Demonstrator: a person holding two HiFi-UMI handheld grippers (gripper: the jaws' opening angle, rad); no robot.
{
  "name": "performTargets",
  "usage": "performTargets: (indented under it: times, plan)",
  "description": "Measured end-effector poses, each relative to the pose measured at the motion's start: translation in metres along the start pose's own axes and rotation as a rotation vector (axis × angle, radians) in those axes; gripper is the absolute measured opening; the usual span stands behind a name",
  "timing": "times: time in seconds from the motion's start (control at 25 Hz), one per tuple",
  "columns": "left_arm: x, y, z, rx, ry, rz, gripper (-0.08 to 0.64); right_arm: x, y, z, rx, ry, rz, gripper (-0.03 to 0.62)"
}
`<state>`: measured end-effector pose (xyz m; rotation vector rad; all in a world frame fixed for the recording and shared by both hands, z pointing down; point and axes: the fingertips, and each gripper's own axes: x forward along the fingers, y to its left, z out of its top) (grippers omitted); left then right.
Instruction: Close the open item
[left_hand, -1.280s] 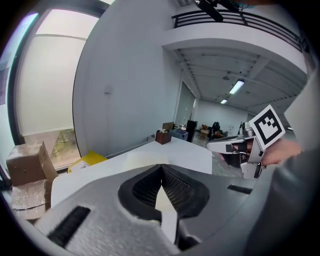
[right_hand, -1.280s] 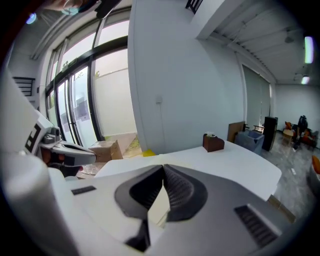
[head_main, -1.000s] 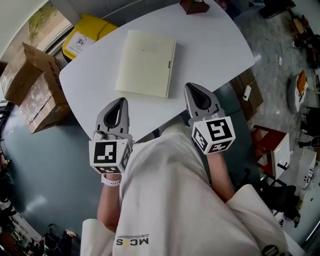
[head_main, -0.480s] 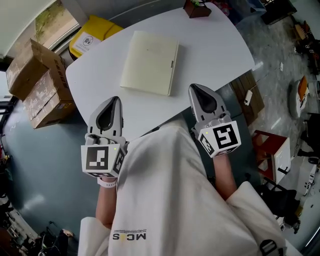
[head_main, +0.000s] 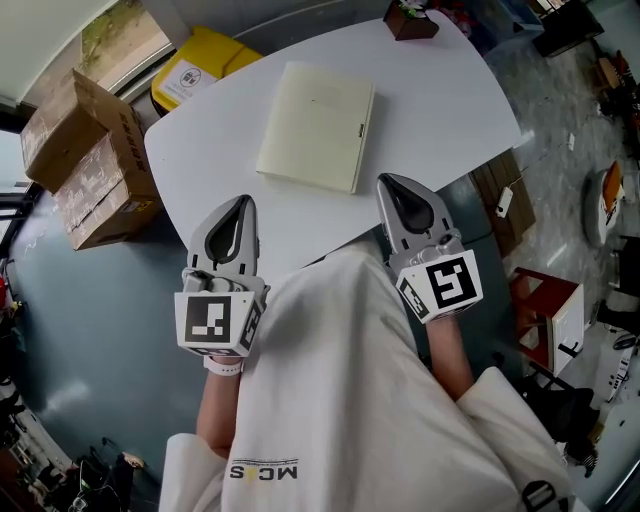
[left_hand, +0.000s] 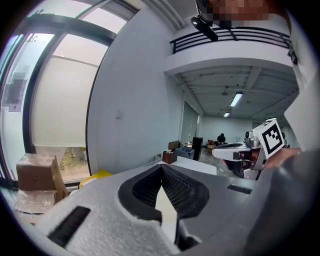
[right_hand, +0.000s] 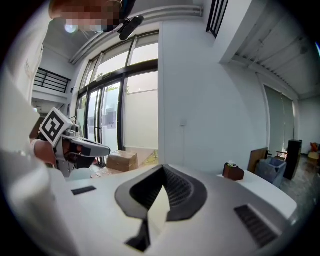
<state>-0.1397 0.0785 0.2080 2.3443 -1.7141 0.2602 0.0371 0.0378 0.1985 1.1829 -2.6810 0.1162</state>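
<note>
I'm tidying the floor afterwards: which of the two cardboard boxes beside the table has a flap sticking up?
The plain brown cardboard box; one flap stands up. The pale mottled cardboard box beside it looks shut.

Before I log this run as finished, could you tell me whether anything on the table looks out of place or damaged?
Nothing stands out. The cream notebook lies flat and closed on the white table, and the small brown planter stands upright at the far edge.
</note>
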Motion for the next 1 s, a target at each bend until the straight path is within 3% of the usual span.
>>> performTargets:
  times: [0.32, 1.0]
  plan:
    - [0.0, 0.007, -0.002, 0.029, 0.016, -0.007, 0.023, 0.009, 0.015, -0.002, -0.006, 0.016, 0.019, 0.015]
    - [-0.009, 0.009, -0.003, 0.016, -0.002, -0.01, 0.023, 0.01, 0.024, 0.006, -0.012, 0.007, 0.016, 0.015]
